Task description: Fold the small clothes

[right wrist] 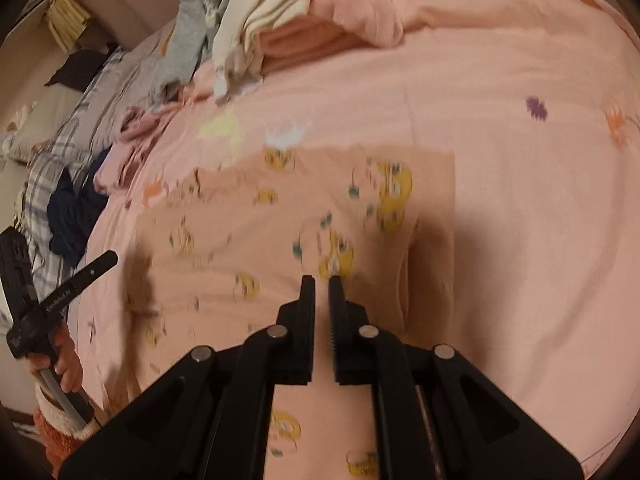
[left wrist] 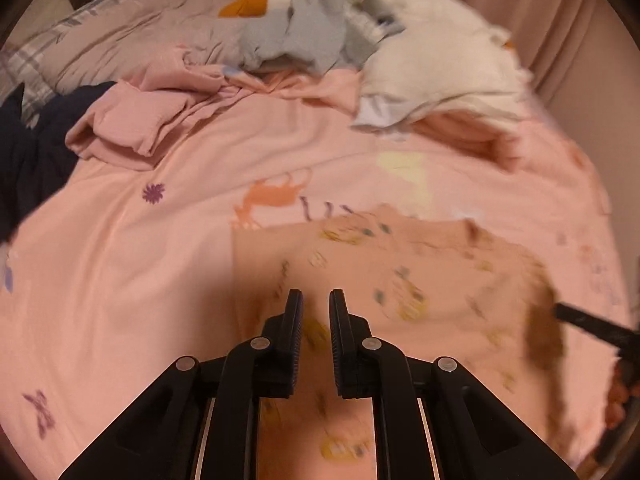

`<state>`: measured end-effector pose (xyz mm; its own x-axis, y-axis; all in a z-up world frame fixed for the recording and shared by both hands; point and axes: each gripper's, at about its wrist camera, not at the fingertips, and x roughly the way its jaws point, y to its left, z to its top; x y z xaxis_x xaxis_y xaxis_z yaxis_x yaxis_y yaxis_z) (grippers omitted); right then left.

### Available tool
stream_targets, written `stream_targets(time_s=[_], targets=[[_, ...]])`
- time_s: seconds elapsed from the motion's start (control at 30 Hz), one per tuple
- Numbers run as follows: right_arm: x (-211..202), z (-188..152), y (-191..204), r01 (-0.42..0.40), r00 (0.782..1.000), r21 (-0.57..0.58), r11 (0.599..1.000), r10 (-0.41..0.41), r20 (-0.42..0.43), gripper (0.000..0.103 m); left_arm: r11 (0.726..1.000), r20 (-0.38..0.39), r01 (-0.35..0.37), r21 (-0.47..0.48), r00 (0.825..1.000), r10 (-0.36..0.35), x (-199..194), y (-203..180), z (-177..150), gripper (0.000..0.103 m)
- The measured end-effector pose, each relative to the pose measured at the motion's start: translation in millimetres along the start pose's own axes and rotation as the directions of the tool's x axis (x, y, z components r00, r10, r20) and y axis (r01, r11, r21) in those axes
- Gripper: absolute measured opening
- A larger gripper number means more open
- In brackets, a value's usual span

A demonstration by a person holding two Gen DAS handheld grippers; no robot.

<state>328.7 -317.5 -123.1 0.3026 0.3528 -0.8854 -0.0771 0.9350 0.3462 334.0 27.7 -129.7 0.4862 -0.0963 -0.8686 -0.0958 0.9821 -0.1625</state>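
A small pink garment with yellow cartoon prints [left wrist: 400, 280] lies flat on the pink bedsheet [left wrist: 140, 280]. It also shows in the right wrist view [right wrist: 280, 232], blurred. My left gripper [left wrist: 316, 296] hovers over the garment's near part, jaws narrowly apart with nothing between them. My right gripper [right wrist: 321, 280] hovers over the garment's right side near a fold, jaws a small gap apart, empty. The left gripper also shows at the left edge of the right wrist view [right wrist: 96, 264].
A pile of clothes sits at the far side: a crumpled pink piece [left wrist: 132, 124], a grey garment [left wrist: 312, 28], a white garment [left wrist: 432, 64] and a dark navy one [left wrist: 28, 152]. A plush duck [left wrist: 260, 0] lies behind. A plaid pillow [right wrist: 60, 152] is at the left.
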Motion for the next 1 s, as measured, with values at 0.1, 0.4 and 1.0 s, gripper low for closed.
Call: stream_targets(time_s=[0.1,0.4,1.0], targets=[[18.6,18.9,-2.8,0.011,1.0,0.044,0.999,-0.011,-0.009,0.009,0.991,-0.133,0.005,-0.135,0.991,-0.023,46.5,24.7,0.1,0.01],[44.4,15.4,-56.8,-0.024,0.999,0.177,0.984,0.029,-0.022,0.0,0.98,-0.078,0.07,-0.184,0.993,-0.086,55.5,46.6,-2.1,0.01],[21.7,-36.3,-40.4,0.053,0.998,0.088,0.995,-0.051,-0.027,0.0,0.983,-0.1,0.109,-0.146,0.987,-0.125,19.2,62.4,-61.3,0.01]])
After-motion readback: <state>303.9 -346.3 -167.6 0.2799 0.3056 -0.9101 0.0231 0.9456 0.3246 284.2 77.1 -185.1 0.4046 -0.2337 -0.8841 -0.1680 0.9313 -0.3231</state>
